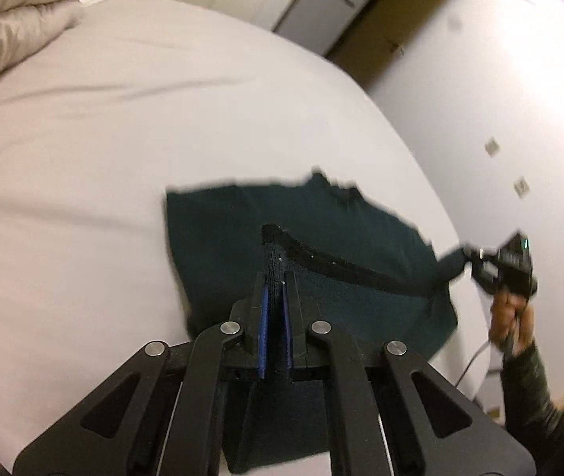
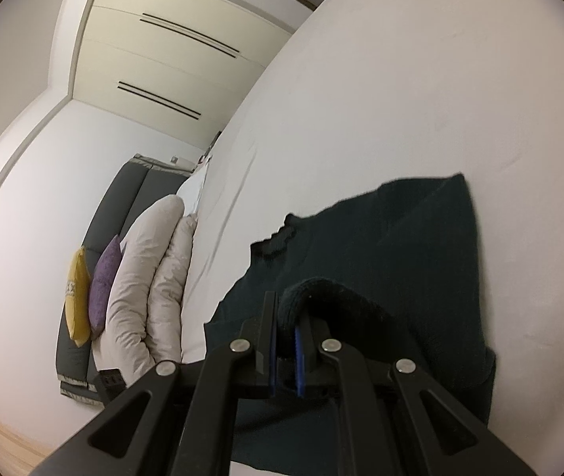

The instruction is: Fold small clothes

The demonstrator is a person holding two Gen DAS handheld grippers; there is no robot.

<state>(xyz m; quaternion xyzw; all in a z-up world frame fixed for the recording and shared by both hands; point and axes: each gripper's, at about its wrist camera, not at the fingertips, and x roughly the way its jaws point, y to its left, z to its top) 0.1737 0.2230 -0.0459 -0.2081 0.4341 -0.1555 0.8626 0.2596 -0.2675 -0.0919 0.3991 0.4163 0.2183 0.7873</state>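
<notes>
A dark green garment [image 1: 222, 238] lies on the white bed, with its near edge lifted off the sheet. My left gripper [image 1: 276, 277] is shut on one corner of that ribbed edge. My right gripper [image 1: 474, 263] shows at the right in the left wrist view, shut on the other corner, so the black hem stretches between the two. In the right wrist view my right gripper [image 2: 285, 317] pinches the thick rolled hem, and the rest of the garment [image 2: 400, 238] spreads out beyond it on the sheet.
The white bed [image 1: 123, 139] fills most of both views. A beige duvet [image 1: 12, 27] is bunched at its far left corner. Purple and yellow cushions [image 2: 101, 285] lean on a grey headboard. White wardrobes [image 2: 171, 59] and a wall stand beyond.
</notes>
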